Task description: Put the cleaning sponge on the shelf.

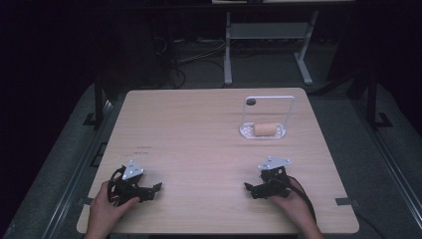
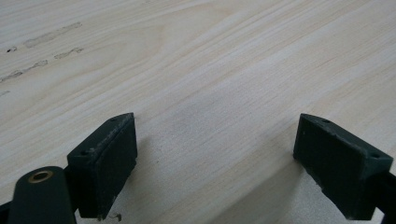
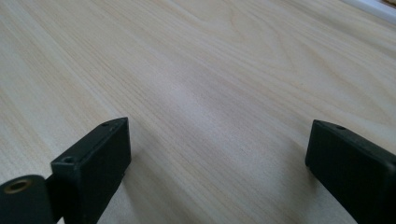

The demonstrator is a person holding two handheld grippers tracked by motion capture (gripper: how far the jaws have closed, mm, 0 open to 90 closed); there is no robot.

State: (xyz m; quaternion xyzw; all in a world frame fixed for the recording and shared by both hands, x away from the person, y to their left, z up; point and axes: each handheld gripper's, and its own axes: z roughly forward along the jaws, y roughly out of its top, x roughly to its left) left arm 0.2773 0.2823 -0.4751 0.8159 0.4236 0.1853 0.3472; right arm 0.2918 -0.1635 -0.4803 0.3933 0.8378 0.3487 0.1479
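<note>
Far back, clear tray [image 1: 246, 132] with tan roll [image 1: 264, 129] inside; left gripper [image 1: 149, 191] and right gripper [image 1: 253, 187] both spread, empty.

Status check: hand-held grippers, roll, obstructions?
Left hand-held gripper open, empty. Right hand-held gripper open, empty. Roll on clear stand, far right. Path clear.

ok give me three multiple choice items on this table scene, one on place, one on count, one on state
1. Where does the clear stand sit on the table?
A. far right part
B. near left corner
C. between the grippers

2. How many tan rolls lie on it?
A. one
B. two
C. three

3. How are the left gripper and right gripper?
A. both shut
B. both open and empty
C. one holds the roll

Answers: 1 A, the high view shows it beyond the right gripper; 2 A, a single roll lies there; 3 B, each gripper view shows its jaws wide apart over bare wood.
</note>
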